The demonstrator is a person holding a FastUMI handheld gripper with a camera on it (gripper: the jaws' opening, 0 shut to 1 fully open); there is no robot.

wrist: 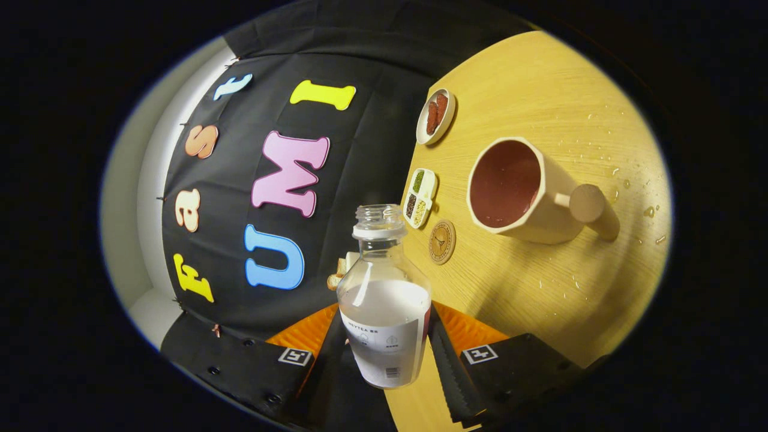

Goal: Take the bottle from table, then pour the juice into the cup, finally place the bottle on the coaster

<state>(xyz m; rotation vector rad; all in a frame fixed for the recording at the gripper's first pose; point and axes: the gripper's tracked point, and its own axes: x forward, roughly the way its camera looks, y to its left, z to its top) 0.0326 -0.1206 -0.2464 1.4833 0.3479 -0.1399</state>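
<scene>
My gripper (384, 336) is shut on a clear, uncapped bottle (384, 300) with a white label; both fingers press its sides. The view is rolled, so the wooden table (540, 108) stands almost on edge. Liquid inside the bottle lies slanted, filling roughly its lower half. Beyond the bottle's mouth stands a cream faceted cup (528, 192) with a knob handle, its inside dark reddish. A round brown coaster (442, 241) lies on the table between the bottle and the cup, just past the bottle's shoulder.
A small round dish (436, 116) with red pieces and a white divided tray (419, 198) of beans sit near the table's far edge by the black cloth wall. Water drops (630, 180) dot the table behind the cup. A small pale object (342, 273) shows behind the bottle.
</scene>
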